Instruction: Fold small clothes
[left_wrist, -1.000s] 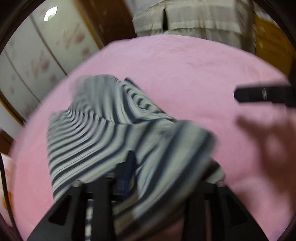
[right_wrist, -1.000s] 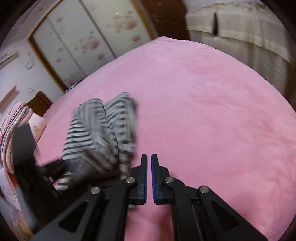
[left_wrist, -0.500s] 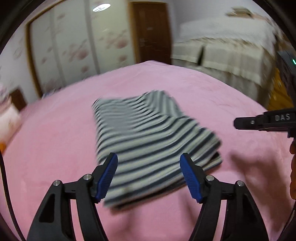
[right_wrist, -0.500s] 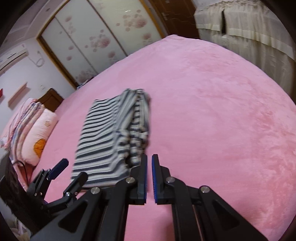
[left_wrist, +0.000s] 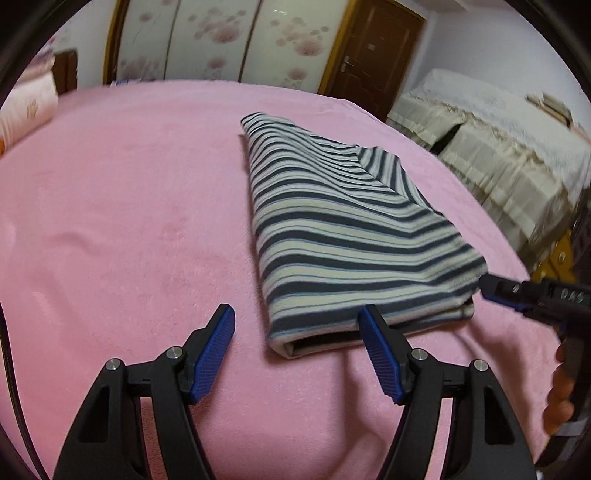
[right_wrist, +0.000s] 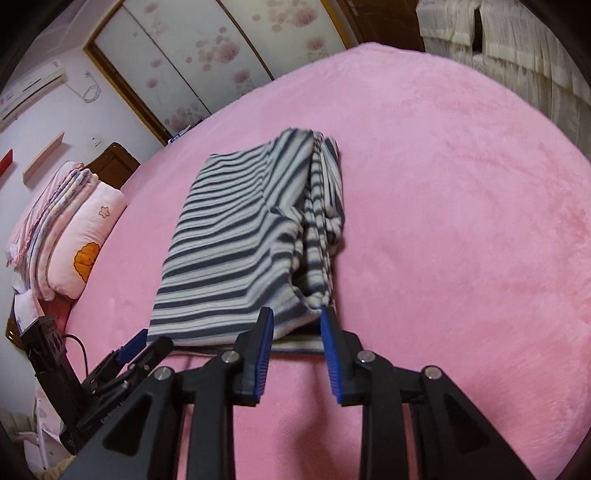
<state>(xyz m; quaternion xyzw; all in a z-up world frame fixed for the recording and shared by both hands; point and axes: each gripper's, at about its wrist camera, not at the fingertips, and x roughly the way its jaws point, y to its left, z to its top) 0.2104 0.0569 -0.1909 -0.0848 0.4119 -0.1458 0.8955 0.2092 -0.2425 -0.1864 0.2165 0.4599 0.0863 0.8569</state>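
garment: striped garment (left_wrist: 347, 236) lies folded in a flat stack on the pink blanket (left_wrist: 129, 221), layered open edges facing the right wrist camera
left gripper: left gripper (left_wrist: 297, 354) jaws spread wide, nothing between them; just short of the stack's near corner, not touching
right gripper: right gripper (right_wrist: 297, 356) jaws opening, pads at the near edge of the stack; the corner looks to sit between the tips, contact hard to call, probably free
right gripper, left view: tip right beside the stack's right corner
hand: fingers (left_wrist: 557, 398) on the right gripper's handle
background: pillows (right_wrist: 70, 236) at bed edge, wardrobe (left_wrist: 221, 40) with floral doors behind
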